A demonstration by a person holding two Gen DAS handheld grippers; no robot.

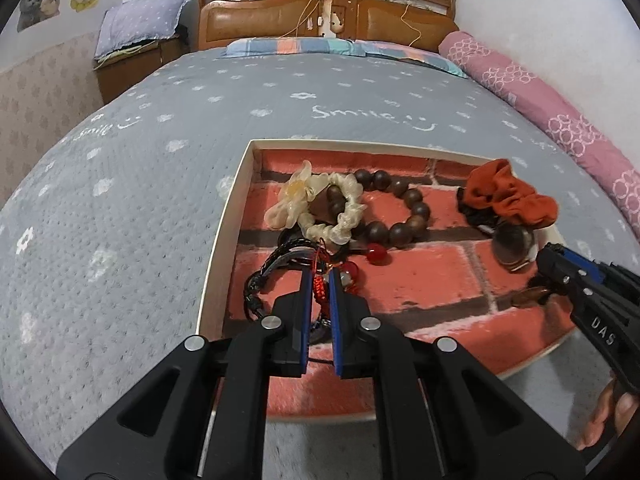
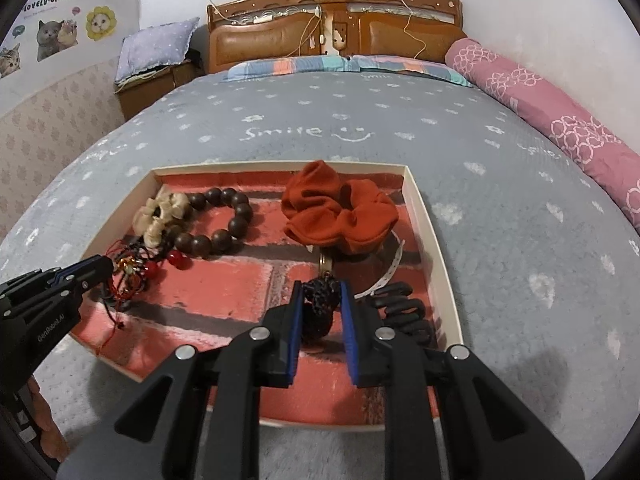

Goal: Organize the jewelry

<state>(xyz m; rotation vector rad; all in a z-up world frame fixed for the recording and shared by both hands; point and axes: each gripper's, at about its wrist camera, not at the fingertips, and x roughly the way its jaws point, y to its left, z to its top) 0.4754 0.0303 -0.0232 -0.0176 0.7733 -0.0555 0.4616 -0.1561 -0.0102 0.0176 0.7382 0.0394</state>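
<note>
Left gripper [image 1: 320, 276] pinched nearly shut on a red knotted cord charm [image 1: 319, 285], over the near left part of a shallow cream tray [image 1: 224, 236] lined with a red brick print. Just left of the blue pads, a black braided bracelet [image 1: 264, 280], its far end tangled with the cord; just right, two red beads [image 1: 376, 254] and a pale one.

Right gripper [image 2: 321, 286] closed to a narrow gap on a black netted pouch [image 2: 319, 308] that fills the space between its pads, over the near right part of the same tray. Just right of it, a black claw hair clip [image 2: 400, 308] against the tray wall, and a white strap [image 2: 390, 270] curving behind.

Farther in: a rust-orange scrunchie [image 2: 340, 212] at the far right, with a small brass piece [image 2: 326, 264] showing at its near edge. At the far left, a dark wooden bead bracelet [image 1: 400, 208] partly overlapped by a cream scrunchie [image 1: 316, 204] with a flower.

Tray resting on a grey bedspread [image 1: 140, 160] printed with white flowers and "Smile". Beyond, a wooden headboard [image 2: 336, 28] and a pink bolster [image 2: 560, 112] along the right.
</note>
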